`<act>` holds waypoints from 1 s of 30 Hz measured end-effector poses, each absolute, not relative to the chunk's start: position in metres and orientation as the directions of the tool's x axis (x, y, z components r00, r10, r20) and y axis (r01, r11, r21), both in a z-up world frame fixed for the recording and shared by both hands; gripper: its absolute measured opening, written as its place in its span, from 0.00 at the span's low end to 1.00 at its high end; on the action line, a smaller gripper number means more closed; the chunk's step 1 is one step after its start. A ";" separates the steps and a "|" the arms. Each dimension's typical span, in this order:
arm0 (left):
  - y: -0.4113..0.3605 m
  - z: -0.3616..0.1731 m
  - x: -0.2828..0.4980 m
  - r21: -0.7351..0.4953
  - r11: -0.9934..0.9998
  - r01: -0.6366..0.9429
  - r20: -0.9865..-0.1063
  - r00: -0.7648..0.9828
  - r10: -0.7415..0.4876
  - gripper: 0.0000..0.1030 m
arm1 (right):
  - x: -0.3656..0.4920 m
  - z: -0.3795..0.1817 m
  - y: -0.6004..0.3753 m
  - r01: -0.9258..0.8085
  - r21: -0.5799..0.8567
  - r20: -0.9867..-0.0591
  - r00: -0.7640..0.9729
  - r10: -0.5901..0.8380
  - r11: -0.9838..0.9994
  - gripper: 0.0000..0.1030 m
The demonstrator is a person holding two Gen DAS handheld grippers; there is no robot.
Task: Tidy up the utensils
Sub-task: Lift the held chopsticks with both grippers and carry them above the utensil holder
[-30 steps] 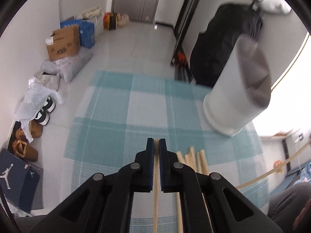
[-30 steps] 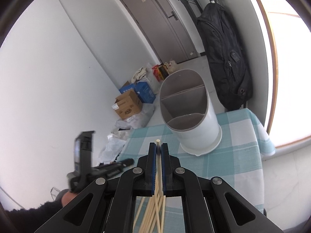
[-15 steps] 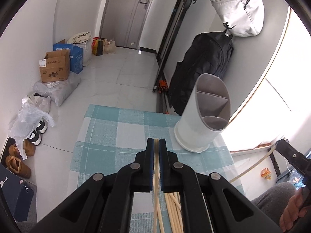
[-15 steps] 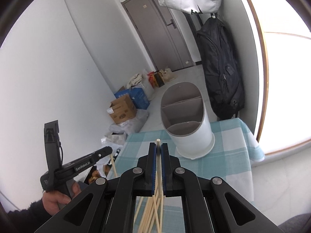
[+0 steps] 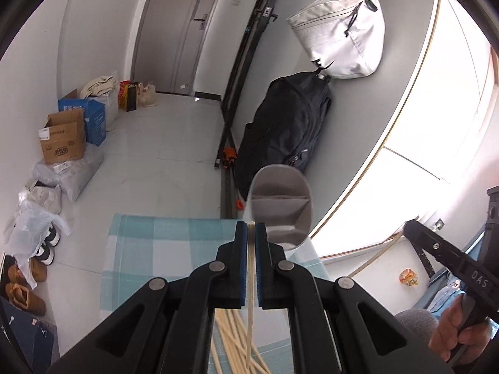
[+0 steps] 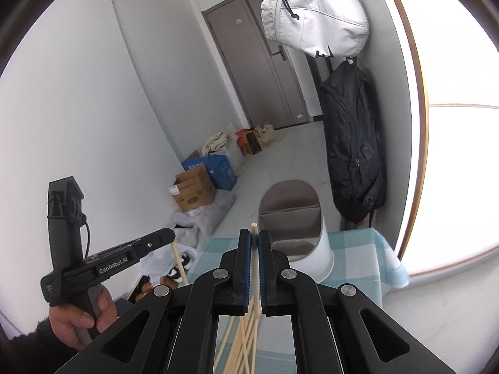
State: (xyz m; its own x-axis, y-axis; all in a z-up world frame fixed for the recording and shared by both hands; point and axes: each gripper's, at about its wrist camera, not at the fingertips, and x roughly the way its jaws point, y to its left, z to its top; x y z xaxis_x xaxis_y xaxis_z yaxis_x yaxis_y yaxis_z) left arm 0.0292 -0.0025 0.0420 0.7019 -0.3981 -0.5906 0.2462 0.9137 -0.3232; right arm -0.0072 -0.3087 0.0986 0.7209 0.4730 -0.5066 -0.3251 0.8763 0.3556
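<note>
The left gripper (image 5: 251, 233) has its jaws clenched on one pale chopstick (image 5: 249, 296), lifted above the desk (image 5: 146, 249) with its blue and white checked cloth. The right gripper (image 6: 254, 240) also has its jaws clenched on a chopstick (image 6: 254, 268), whose tip pokes up past the blue pads. More loose chopsticks (image 6: 243, 339) lie in a pile on the cloth under both grippers. A white utensil holder (image 6: 307, 243) with grey compartments inside stands upright at the far end of the desk, ahead of both grippers. A hand (image 6: 78, 321) grips the left tool's handle.
</note>
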 end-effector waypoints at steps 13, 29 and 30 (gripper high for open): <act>-0.032 0.119 0.091 -0.307 0.912 0.274 -0.457 0.798 -0.393 0.01 | 0.066 0.172 -0.326 -0.337 0.288 -0.466 0.768 0.439 0.896 0.04; -0.050 0.087 0.158 -0.270 0.928 0.255 -0.387 0.854 -0.347 0.01 | 0.149 0.153 -0.310 -0.347 0.235 -0.485 0.768 0.419 0.908 0.04; -0.049 0.081 0.156 -0.266 0.926 0.268 -0.384 0.852 -0.356 0.01 | 0.152 0.148 -0.309 -0.347 0.234 -0.493 0.763 0.418 0.908 0.04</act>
State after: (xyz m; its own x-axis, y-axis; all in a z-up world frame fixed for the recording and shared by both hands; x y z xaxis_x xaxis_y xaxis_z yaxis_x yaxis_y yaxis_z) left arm 0.1559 -0.0489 0.0805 0.8519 -0.3565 -0.3836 0.2677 0.9260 -0.2661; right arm 0.1523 -0.3085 0.1478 0.7630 0.4179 -0.4931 -0.3466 0.9084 0.2336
